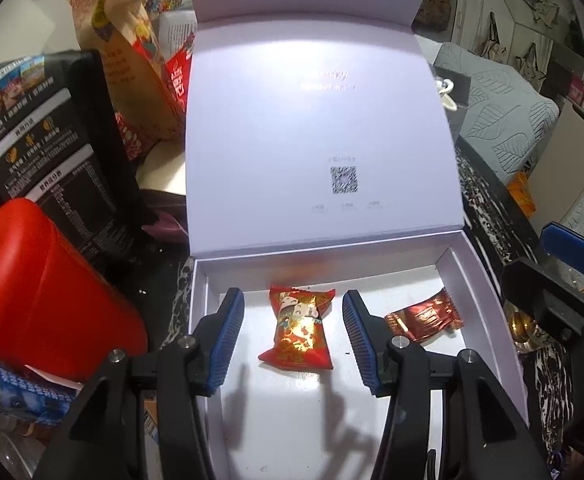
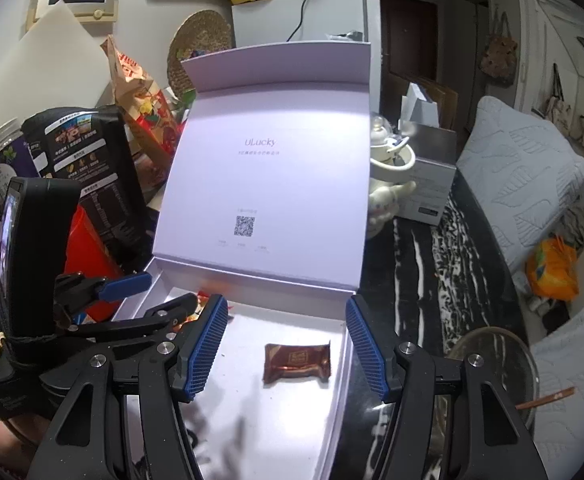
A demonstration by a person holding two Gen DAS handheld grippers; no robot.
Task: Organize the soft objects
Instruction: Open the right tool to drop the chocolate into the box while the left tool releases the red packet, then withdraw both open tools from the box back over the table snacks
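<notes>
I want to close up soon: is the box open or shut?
Open. The box has its lid standing up behind the tray, with two sweets lying inside.

A dark surface (image 2: 424,280) with white marbled streaks carries everything here. An open pale lilac box (image 1: 488,296) sits on it, its lid standing upright at the far side. Left of the box stand a red container (image 1: 43,292) and a black printed pouch (image 1: 63,152), with a brown paper snack bag (image 1: 131,64) behind them. Right of the box, at its far corner, stand a white teapot (image 2: 392,160) and a grey carton (image 2: 432,176). Near the box's right front corner rests a glass bowl (image 2: 496,356) with a thin stick leaning in it.
</notes>
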